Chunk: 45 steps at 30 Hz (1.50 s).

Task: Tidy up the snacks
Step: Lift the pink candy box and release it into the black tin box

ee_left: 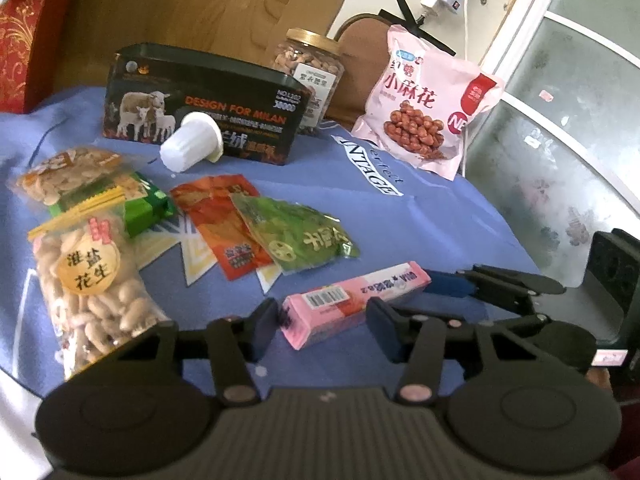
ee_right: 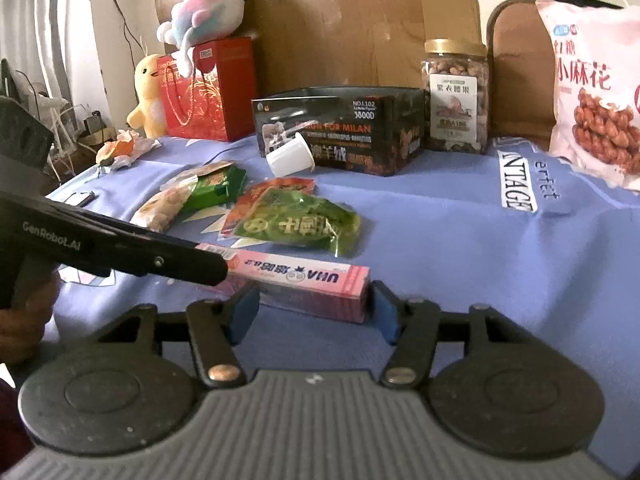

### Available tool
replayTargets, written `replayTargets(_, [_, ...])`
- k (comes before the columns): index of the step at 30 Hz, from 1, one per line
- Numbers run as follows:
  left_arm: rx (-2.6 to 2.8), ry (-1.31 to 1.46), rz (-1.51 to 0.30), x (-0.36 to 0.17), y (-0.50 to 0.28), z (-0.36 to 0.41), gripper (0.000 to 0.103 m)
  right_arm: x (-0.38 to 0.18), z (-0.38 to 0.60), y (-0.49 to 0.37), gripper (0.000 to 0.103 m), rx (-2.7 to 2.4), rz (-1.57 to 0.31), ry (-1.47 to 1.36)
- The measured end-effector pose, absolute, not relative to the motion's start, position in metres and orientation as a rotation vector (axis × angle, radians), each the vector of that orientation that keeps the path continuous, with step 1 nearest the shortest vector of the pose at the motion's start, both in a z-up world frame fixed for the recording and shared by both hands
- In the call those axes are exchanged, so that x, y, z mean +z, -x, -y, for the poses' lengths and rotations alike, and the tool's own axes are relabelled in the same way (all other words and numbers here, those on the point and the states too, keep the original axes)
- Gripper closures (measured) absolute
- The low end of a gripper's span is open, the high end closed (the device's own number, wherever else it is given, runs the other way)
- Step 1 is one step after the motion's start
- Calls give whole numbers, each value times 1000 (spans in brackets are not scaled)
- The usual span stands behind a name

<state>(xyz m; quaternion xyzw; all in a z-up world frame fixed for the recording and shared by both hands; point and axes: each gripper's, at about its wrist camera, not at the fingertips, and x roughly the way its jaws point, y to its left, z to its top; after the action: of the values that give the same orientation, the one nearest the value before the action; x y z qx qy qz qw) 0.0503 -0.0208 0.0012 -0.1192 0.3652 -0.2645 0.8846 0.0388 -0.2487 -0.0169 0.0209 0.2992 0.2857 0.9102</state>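
Note:
A pink candy box (ee_left: 352,300) (ee_right: 296,276) lies slanted on the blue cloth (ee_left: 440,220). My left gripper (ee_left: 324,328) stands open around its near end. One pad sits just off the end, and the other is in front of the long side. My right gripper (ee_right: 314,310) is open around the opposite end, its right pad against that end. Each view shows the other gripper's fingers (ee_left: 516,280) (ee_right: 160,256) reaching in over the box. A peanut bag (ee_left: 88,276), a green wrapped bar (ee_left: 144,208), an orange packet (ee_left: 216,220) and a green packet (ee_left: 296,232) lie behind.
At the back stand a black tin (ee_left: 200,104) with a tipped white cup (ee_left: 192,146) before it, a nut jar (ee_left: 312,68) and a tall pink bag (ee_left: 428,96). A red gift bag (ee_right: 208,88) and plush toys (ee_right: 148,92) are far left. The cloth's edge drops off at the right.

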Motion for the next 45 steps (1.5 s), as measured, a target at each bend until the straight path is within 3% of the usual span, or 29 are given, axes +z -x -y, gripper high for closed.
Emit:
replayTargets(7, [-523,247,-669,39,-65,6,54,10,239,-48,47,585,-513,-28])
replayTargets(14, [-446,192,-514,88,-123,-4,54,45,213,-114,47,545,-383,-18])
replayTargets(21, [-356,241,-514,91,-210,-23,54,46,190,-195,47,507,-414,-34])
replayTargets(24, [-334,238,-537,84,-235,-23,53,36,180,-218,40,496,-464,-16])
replayTargets(27, [-320,239,-515,85,-238,-28,49,31,180,-225,40,473,-485,-32])
replayTargets(30, [-215,239,-437,89,-231,-48,32,32,198,-218,39,417,-441,-109])
replayTargets(35, [-68,286,-608,63,-267,-70,32,23,218,-226,30,302,-499,-185])
replayTargets(39, [-116,320,-717,39,-278,-65,50,11,225,-235,30,339,-599,-314])
replayTargets(45, [-154,285,-729,44,-256,-34,47,16,224,-227,28,364,-646,-353])
